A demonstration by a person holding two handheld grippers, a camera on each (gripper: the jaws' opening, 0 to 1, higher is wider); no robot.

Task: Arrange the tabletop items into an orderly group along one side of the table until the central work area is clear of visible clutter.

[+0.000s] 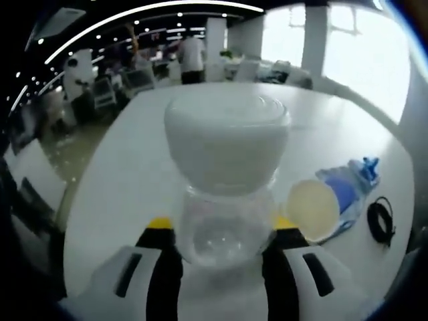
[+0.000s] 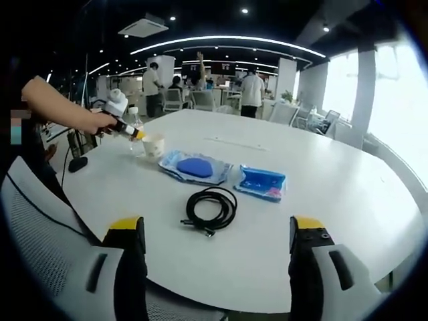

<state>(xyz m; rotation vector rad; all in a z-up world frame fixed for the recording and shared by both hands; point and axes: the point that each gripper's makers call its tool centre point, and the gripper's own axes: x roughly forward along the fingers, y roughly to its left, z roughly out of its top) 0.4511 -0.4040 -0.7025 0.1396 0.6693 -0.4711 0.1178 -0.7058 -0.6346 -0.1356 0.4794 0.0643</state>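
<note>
My left gripper (image 1: 222, 229) is shut on a clear plastic bottle (image 1: 227, 200) with a wide white top, which stands right in front of the camera. In the right gripper view that same gripper (image 2: 127, 130) is held by a person's hand at the table's far left, beside the bottle (image 2: 136, 125) and a paper cup (image 2: 153, 146). My right gripper (image 2: 217, 227) stands open above the table's near edge, with a coiled black cable (image 2: 212, 208) just beyond its jaws. Past the cable lie a clear packet with a blue item (image 2: 195, 167) and a blue packet (image 2: 262, 182).
The round white table (image 2: 321, 167) has free room on its right and far side. A small black object (image 2: 77, 164) lies near the left edge, and a mesh chair (image 2: 40, 221) stands at the lower left. From the left gripper, the cup (image 1: 313, 210), a blue packet (image 1: 351, 190) and the cable (image 1: 381, 221) sit right of the bottle.
</note>
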